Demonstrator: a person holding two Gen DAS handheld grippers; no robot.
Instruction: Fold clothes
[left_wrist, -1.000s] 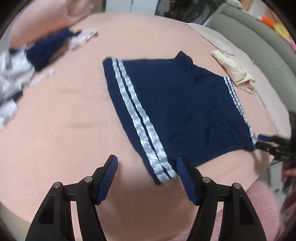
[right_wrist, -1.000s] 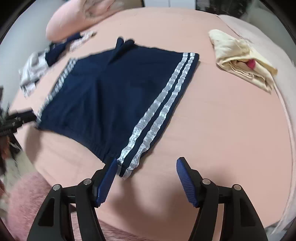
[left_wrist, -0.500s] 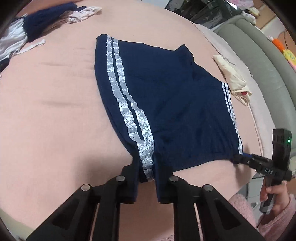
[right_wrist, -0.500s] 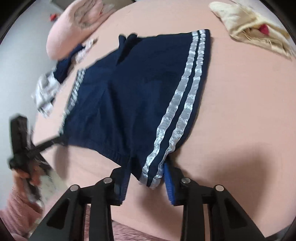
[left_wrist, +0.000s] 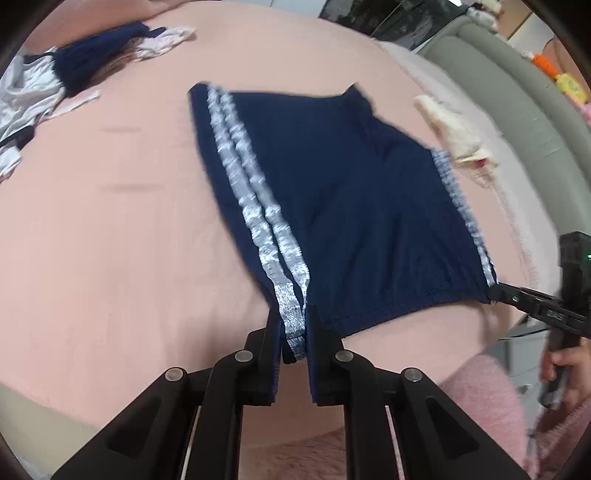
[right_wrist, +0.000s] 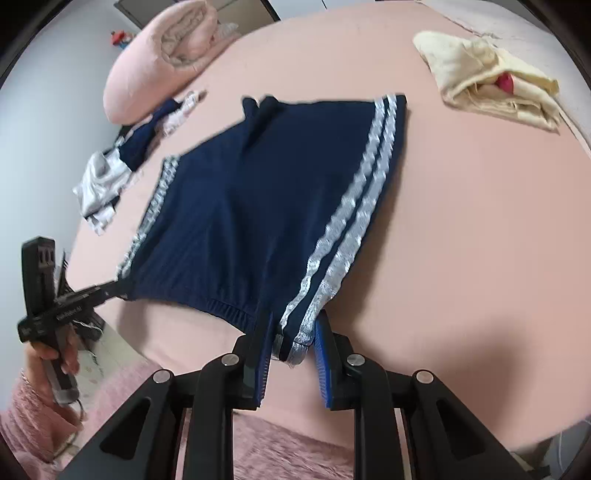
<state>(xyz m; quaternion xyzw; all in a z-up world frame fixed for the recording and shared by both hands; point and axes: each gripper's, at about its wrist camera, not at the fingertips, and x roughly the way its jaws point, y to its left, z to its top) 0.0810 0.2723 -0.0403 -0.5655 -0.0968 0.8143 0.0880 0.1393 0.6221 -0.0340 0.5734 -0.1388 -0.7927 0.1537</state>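
While the navy shorts (left_wrist: 354, 206) lie spread flat on the pink bed (left_wrist: 110, 236), each waistband corner sits between a pair of gripper fingers. The left gripper (left_wrist: 295, 339) has just been closing, and its jaws now pinch the corner where the two silver side stripes (left_wrist: 266, 221) end. The right gripper (right_wrist: 291, 347) has just been closing too; its blue-padded jaws grip the opposite striped corner, the cloth bunched between them. In the right wrist view the left gripper shows at the far corner, held by a hand (right_wrist: 51, 354) in a fuzzy pink sleeve (right_wrist: 26, 417). A folded cream cloth (right_wrist: 491, 81) lies well apart from the shorts, near the far edge of the bed. A small heap of navy and white clothes (right_wrist: 118, 162) lies on the other side, beside a rolled pink blanket (right_wrist: 162, 51).
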